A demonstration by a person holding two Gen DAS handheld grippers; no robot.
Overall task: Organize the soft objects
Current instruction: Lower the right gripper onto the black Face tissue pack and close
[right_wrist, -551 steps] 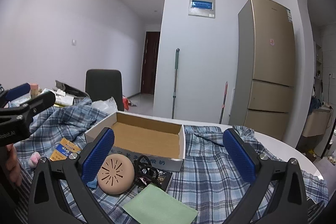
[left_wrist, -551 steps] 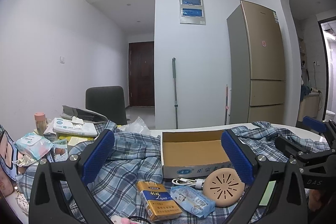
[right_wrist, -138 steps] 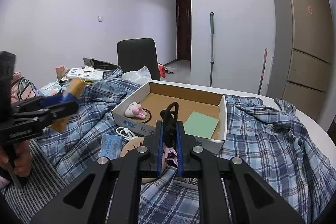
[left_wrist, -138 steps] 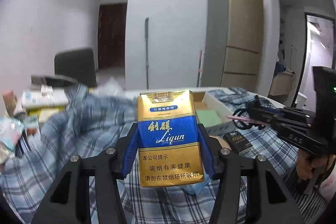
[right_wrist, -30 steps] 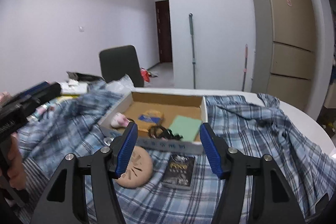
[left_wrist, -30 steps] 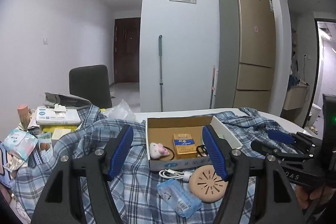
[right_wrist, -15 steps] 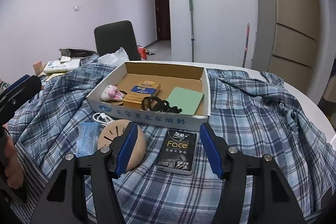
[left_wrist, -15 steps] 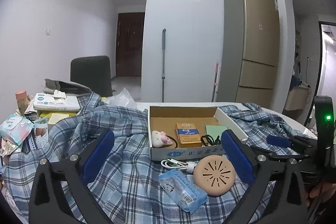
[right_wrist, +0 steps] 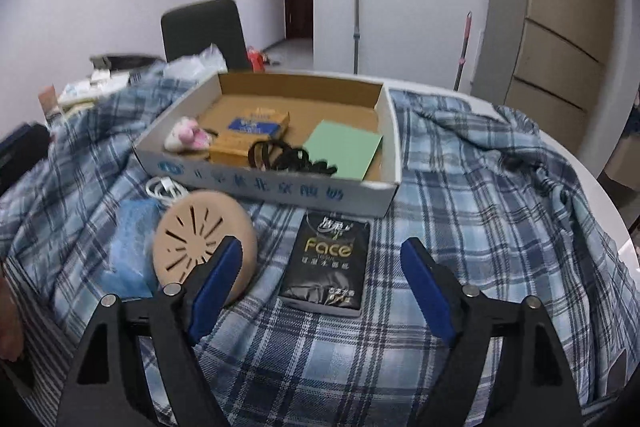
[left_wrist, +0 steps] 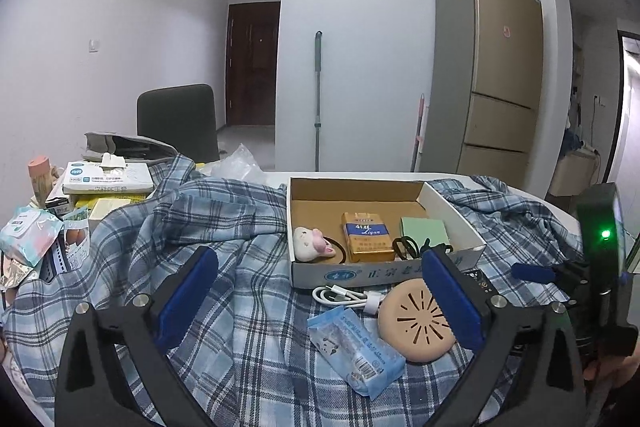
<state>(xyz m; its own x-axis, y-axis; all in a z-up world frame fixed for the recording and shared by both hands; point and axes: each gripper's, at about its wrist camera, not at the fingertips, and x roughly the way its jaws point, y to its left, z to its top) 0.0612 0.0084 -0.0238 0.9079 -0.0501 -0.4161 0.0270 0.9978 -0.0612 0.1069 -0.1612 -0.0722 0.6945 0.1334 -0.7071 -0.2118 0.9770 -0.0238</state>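
Now the left gripper (left_wrist: pixel 318 303) gapes wide and empty where a second ago it was narrower; the blue pack (left_wrist: pixel 356 351) lies between its fingers, near the box (left_wrist: pixel 360 273), with the round disc (left_wrist: pixel 416 323) crowding its right.

From the right wrist, the right gripper (right_wrist: pixel 320 281), jaws opening and empty, frames the black pack (right_wrist: pixel 326 263), now nearer, likely next.

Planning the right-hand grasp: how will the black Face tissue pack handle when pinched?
The black Face tissue pack lies flat on the plaid cloth, so probably light and squashy. Its glossy wrapper may slip. The right gripper is opening, nothing between its fingers.
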